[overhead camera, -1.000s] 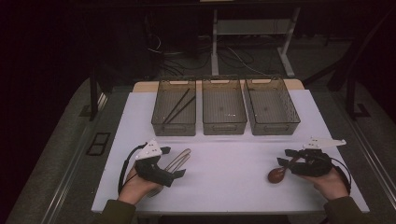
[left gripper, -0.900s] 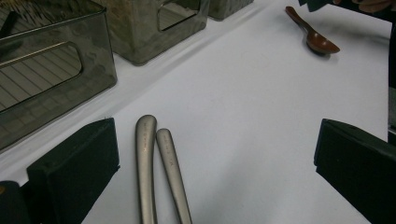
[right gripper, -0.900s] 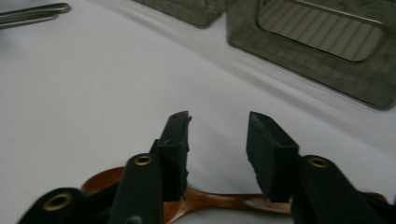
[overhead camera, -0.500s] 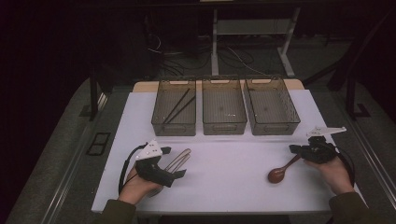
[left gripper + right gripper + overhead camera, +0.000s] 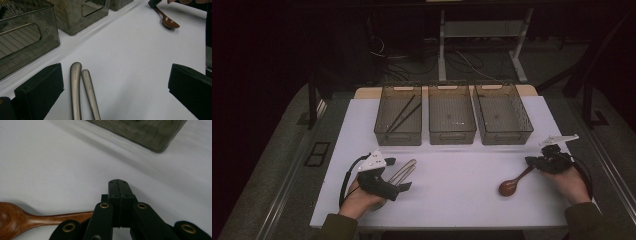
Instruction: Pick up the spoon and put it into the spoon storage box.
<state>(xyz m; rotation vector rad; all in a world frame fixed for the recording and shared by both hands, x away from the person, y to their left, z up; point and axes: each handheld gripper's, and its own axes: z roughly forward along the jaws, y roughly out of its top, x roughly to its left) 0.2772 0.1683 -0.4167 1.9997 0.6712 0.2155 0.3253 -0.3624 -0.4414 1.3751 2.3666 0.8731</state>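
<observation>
jaws of the right gripper [image 5: 119, 185] pressed together above the wooden spoon [image 5: 37, 218] handle, left gripper [image 5: 112, 87] apart.

A glossy, smooth wooden spoon [image 5: 27, 218] is lying beside the right hand-held gripper [image 5: 118, 185]; two brushed, matt metal handles [image 5: 81, 92] are resting between the left hand-held gripper's [image 5: 115, 85] matt black pads.

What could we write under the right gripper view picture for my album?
Shut right gripper on the white table, wooden spoon lying beside its jaws.
</observation>
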